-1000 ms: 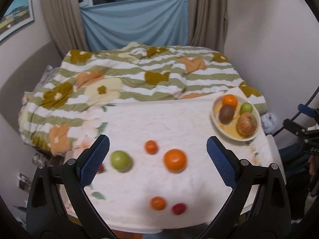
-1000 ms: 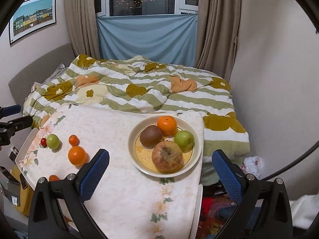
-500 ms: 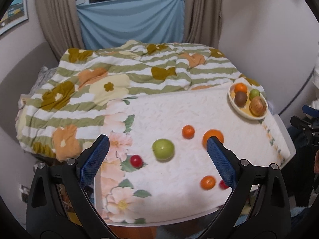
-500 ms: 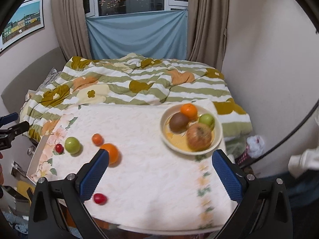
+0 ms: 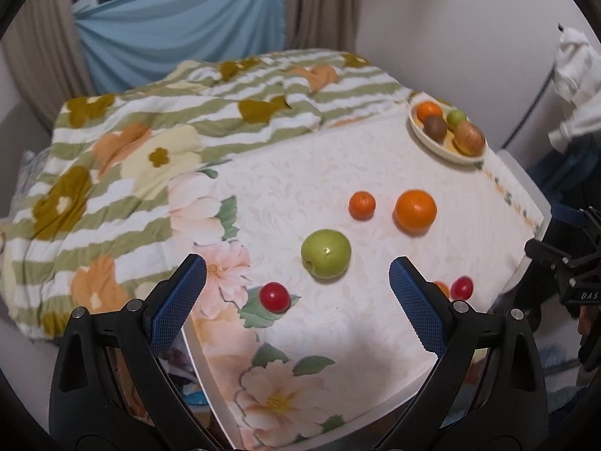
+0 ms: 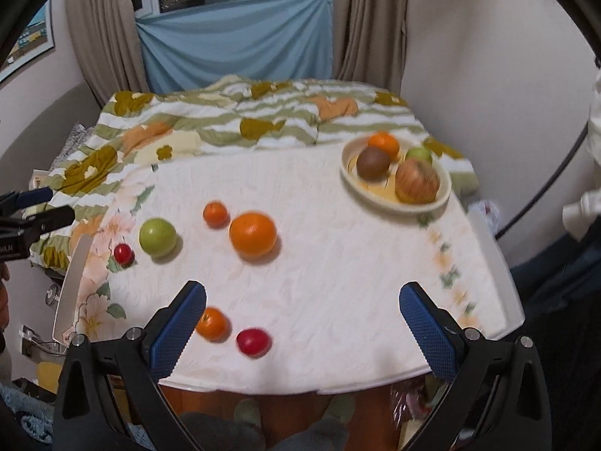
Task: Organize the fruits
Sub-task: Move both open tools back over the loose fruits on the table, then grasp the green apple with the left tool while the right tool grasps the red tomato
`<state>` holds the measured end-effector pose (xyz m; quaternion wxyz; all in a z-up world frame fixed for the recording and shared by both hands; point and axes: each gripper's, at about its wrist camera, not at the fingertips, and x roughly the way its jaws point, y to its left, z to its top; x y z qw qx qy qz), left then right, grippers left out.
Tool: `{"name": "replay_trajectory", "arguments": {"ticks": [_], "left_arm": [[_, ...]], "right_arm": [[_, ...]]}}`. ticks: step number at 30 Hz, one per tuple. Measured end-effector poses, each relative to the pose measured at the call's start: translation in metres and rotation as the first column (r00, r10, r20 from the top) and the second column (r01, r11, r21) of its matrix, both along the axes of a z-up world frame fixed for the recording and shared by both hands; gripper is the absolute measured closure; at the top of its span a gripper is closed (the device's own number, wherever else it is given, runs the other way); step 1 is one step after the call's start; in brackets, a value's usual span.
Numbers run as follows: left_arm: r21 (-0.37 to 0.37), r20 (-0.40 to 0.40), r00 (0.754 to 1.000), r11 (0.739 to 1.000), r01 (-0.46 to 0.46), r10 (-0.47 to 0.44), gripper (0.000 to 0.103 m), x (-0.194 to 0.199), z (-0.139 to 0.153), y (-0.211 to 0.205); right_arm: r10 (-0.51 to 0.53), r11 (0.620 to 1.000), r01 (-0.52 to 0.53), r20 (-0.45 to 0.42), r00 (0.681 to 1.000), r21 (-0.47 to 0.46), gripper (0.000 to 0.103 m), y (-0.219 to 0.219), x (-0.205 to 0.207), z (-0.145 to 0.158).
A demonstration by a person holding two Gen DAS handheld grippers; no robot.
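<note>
Loose fruit lies on a white floral tablecloth (image 5: pixel 338 173): a green apple (image 5: pixel 325 253), a large orange (image 5: pixel 415 211), a small orange (image 5: pixel 361 205), a red cherry tomato (image 5: pixel 275 296), and another red one (image 5: pixel 461 288) by the right finger. A cream plate (image 5: pixel 435 143) at the far right holds several fruits. My left gripper (image 5: pixel 296 293) is open and empty, just short of the apple. My right gripper (image 6: pixel 302 319) is open and empty above the near table edge, with a small orange (image 6: pixel 212 323) and red tomato (image 6: pixel 253 341) between its fingers. The plate (image 6: pixel 443 203) sits far right.
A bed with a green-striped flowered quilt (image 5: pixel 157 127) lies behind the table. A blue cloth (image 6: pixel 236 49) and beige curtains (image 6: pixel 105 30) hang at the window. White walls stand right. The other gripper shows at each view's edge (image 5: pixel 563 263) (image 6: pixel 26 221).
Both grippers have moved closer and lower to the table. The left view has swung toward the green apple and red tomato. The right view now centres on the loose fruit. No fruit moved.
</note>
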<state>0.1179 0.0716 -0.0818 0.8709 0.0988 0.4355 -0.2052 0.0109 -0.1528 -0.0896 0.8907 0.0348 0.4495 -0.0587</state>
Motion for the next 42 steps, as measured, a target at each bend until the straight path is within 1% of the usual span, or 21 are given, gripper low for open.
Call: {"name": "replay_trajectory", "arguments": {"ticks": [3, 5, 11, 13, 15, 16, 17, 19, 22, 23, 25, 27, 30, 32, 33, 34, 42], "left_arm": [[0.007, -0.018, 0.999, 0.999, 0.05, -0.05, 0.0, 0.012, -0.012, -0.003], [0.019, -0.032, 0.996, 0.996, 0.085, -0.084, 0.0, 0.02, -0.023, -0.007], [0.024, -0.087, 0.985, 0.988, 0.152, -0.149, 0.0, 0.037, -0.052, -0.019], [0.021, -0.106, 0.98, 0.985, 0.17, -0.167, 0.001, 0.042, -0.062, -0.024], [0.021, -0.125, 0.976, 0.983, 0.185, -0.181, 0.007, 0.047, -0.071, -0.029], [0.023, -0.135, 0.973, 0.981, 0.194, -0.189, 0.008, 0.049, -0.075, -0.031], [0.026, -0.144, 0.97, 0.979, 0.204, -0.198, 0.008, 0.051, -0.08, -0.034], [0.03, -0.153, 0.963, 0.973, 0.227, -0.22, 0.008, 0.055, -0.088, -0.04], [0.04, -0.164, 0.955, 0.966, 0.257, -0.247, 0.008, 0.058, -0.097, -0.047], [0.045, -0.166, 0.953, 0.964, 0.263, -0.252, 0.009, 0.058, -0.099, -0.049], [0.052, -0.172, 0.95, 0.961, 0.273, -0.261, 0.019, 0.06, -0.104, -0.052], [0.057, -0.188, 0.946, 0.959, 0.277, -0.262, 0.023, 0.062, -0.109, -0.055], [0.056, -0.2, 0.943, 0.958, 0.281, -0.265, 0.023, 0.064, -0.115, -0.058], [0.058, -0.206, 0.941, 0.956, 0.286, -0.269, 0.023, 0.064, -0.118, -0.06], [0.06, -0.209, 0.939, 0.955, 0.29, -0.272, 0.029, 0.064, -0.12, -0.061], [0.062, -0.209, 0.938, 0.954, 0.293, -0.275, 0.039, 0.064, -0.121, -0.062], [0.077, -0.208, 0.94, 0.953, 0.292, -0.271, 0.039, 0.064, -0.12, -0.062]], "right_arm": [[-0.007, 1.0, 0.007, -0.032, 0.999, -0.006, 0.0, 0.009, -0.001, -0.013], [-0.007, 1.0, 0.005, -0.062, 0.998, -0.028, 0.0, 0.016, 0.0, -0.025], [0.006, 0.999, -0.013, -0.151, 0.989, -0.048, 0.001, 0.025, 0.004, -0.054], [0.011, 0.998, -0.021, -0.165, 0.986, -0.055, 0.001, 0.027, 0.005, -0.061], [0.021, 0.998, -0.033, -0.186, 0.982, -0.061, 0.004, 0.03, 0.007, -0.07], [0.025, 0.997, -0.037, -0.195, 0.981, -0.061, 0.009, 0.032, 0.009, -0.073], [0.03, 0.997, -0.043, -0.211, 0.977, -0.059, 0.013, 0.032, 0.011, -0.078], [0.034, 0.997, -0.047, -0.227, 0.973, -0.053, 0.016, 0.033, 0.013, -0.085], [0.037, 0.998, -0.048, -0.243, 0.969, -0.04, 0.018, 0.032, 0.015, -0.094], [0.039, 0.998, -0.049, -0.248, 0.968, -0.035, 0.022, 0.033, 0.016, -0.096], [0.047, 0.998, -0.056, -0.257, 0.965, -0.027, 0.027, 0.034, 0.018, -0.099], [0.056, 0.997, -0.065, -0.266, 0.962, -0.027, 0.028, 0.035, 0.02, -0.103], [0.062, 0.997, -0.071, -0.268, 0.962, -0.024, 0.029, 0.036, 0.022, -0.104], [0.063, 0.997, -0.072, -0.27, 0.961, -0.023, 0.033, 0.036, 0.023, -0.106], [0.065, 0.997, -0.073, -0.272, 0.96, -0.018, 0.034, 0.036, 0.023, -0.107], [0.067, 0.997, -0.074, -0.274, 0.959, -0.015, 0.036, 0.036, 0.024, -0.108], [0.085, 0.996, -0.084, -0.268, 0.96, 0.017, 0.044, 0.034, 0.026, -0.112]]}}
